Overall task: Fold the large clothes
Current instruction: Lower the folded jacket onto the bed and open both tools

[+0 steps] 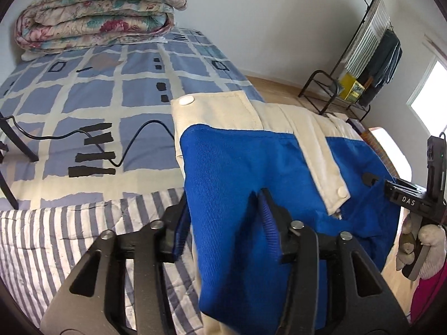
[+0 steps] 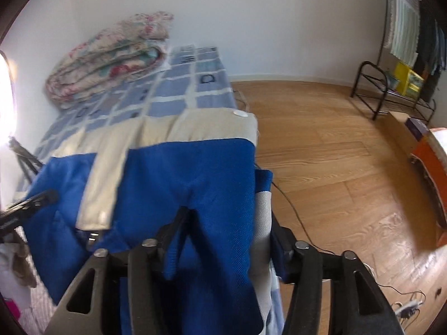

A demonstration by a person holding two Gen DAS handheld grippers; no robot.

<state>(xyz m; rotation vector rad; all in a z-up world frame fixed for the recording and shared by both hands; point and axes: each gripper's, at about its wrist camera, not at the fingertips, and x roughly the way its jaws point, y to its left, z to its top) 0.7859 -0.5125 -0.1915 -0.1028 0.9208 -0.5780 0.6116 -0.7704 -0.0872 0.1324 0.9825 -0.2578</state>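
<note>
A large blue and cream jacket with white snap buttons hangs lifted over the bed; it also fills the right wrist view. My left gripper is shut on the jacket's blue ribbed hem, cloth bunched between its fingers. My right gripper is shut on the same hem at the other side; it shows at the right edge of the left wrist view. The jacket's cream collar end points away from me toward the bed's far end.
The bed has a blue checked cover, a striped quilt near me and a folded floral quilt at the far end. A black cable lies on it. Wooden floor and a clothes rack are to the right.
</note>
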